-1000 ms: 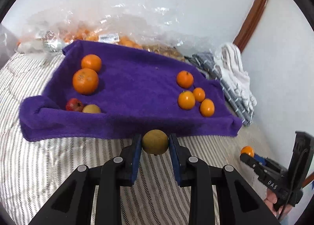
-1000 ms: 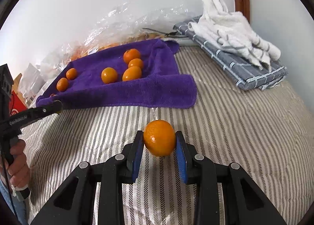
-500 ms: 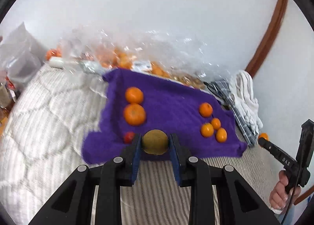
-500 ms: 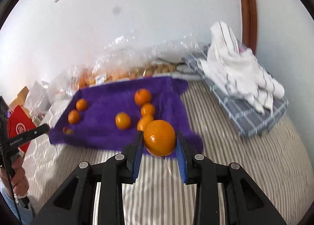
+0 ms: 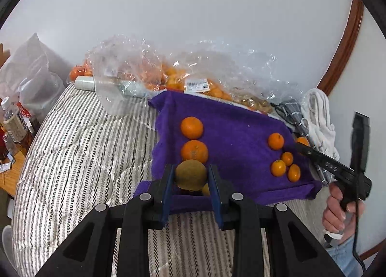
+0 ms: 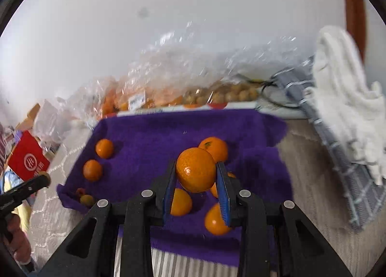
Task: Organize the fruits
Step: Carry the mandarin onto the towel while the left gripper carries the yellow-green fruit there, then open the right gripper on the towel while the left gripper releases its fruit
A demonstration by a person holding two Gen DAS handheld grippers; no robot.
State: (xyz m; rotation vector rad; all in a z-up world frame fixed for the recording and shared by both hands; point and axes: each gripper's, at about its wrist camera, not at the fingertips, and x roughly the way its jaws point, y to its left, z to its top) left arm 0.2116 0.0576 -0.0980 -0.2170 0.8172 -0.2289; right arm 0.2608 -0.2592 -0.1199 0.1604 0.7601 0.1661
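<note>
Two fruits are in transit, one per gripper. The left gripper (image 5: 191, 180) has its jaws closed on a brown kiwi (image 5: 190, 174), held above the near left corner of the purple towel (image 5: 236, 127), just in front of two large oranges (image 5: 194, 151) lying in a near-far line. The right gripper (image 6: 196, 184) has its jaws closed on an orange mandarin (image 6: 196, 172), held over the right side of the towel above a cluster of small mandarins (image 6: 216, 216). A small red fruit and a small yellowish fruit (image 6: 86, 199) sit at the towel's near left fold; the right wrist view is blurred, so their type is uncertain. Risk 1: the towel lies on a soft striped bedcover (image 5: 79, 146), so a fruit released from height is likely to roll off the towel edge or out of its group. Risk 2: lowering the mandarin directly onto the cluster could knock the resting mandarins apart; set it down in a bare spot beside them. Risk 3: the kiwi's rounded skin gives the pads little contact area, so a tilt or jolt could let it slip. Risk 4: both grippers work over one towel, and crossing paths could cause a collision.
</note>
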